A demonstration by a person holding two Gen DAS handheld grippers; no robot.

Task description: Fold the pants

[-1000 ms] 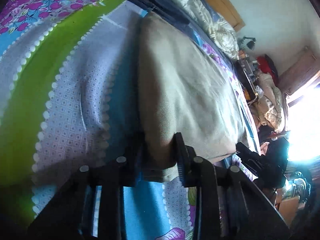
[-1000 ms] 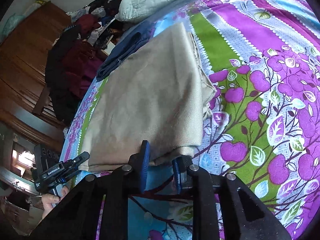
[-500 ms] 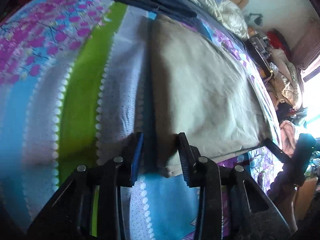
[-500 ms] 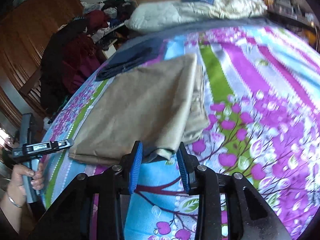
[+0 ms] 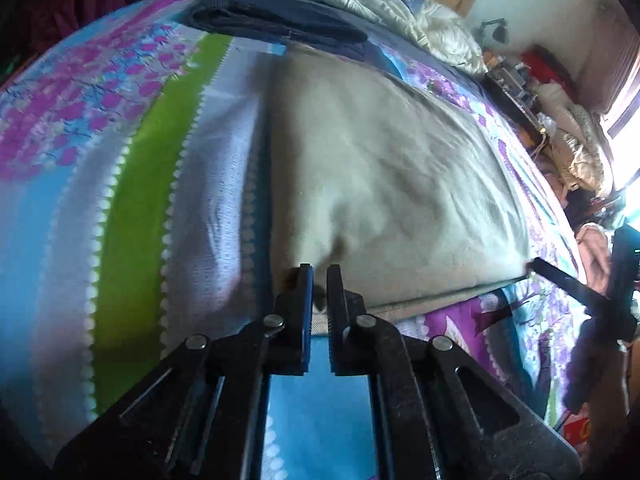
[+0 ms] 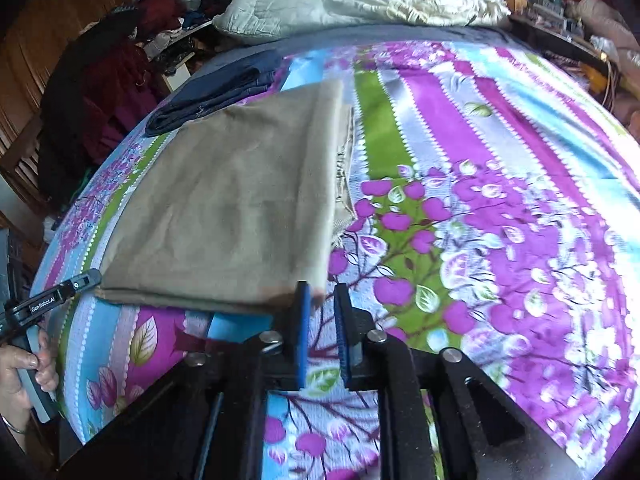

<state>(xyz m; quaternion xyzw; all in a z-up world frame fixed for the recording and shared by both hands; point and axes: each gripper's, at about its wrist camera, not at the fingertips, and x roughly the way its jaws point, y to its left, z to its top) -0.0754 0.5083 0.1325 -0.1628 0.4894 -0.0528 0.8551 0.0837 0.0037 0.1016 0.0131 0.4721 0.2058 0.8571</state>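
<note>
The folded beige pants (image 6: pixel 224 208) lie flat on the bed (image 6: pixel 500 200) at 10 o'clock of the right gripper (image 6: pixel 321 300) — fingers pinching the near right corner. The left gripper (image 5: pixel 319 284) pinches the near left corner — navy clothes (image 5: pixel 276 20) lie beyond.

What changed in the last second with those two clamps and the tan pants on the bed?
Both hand-held grippers closed. The left hand-held gripper and the right hand-held gripper each had open jaws around a near corner of the tan pants; now the jaws are pinched nearly shut on those corners. The pants stayed folded flat on the bedspread, and the navy garment behind them did not move.
</note>
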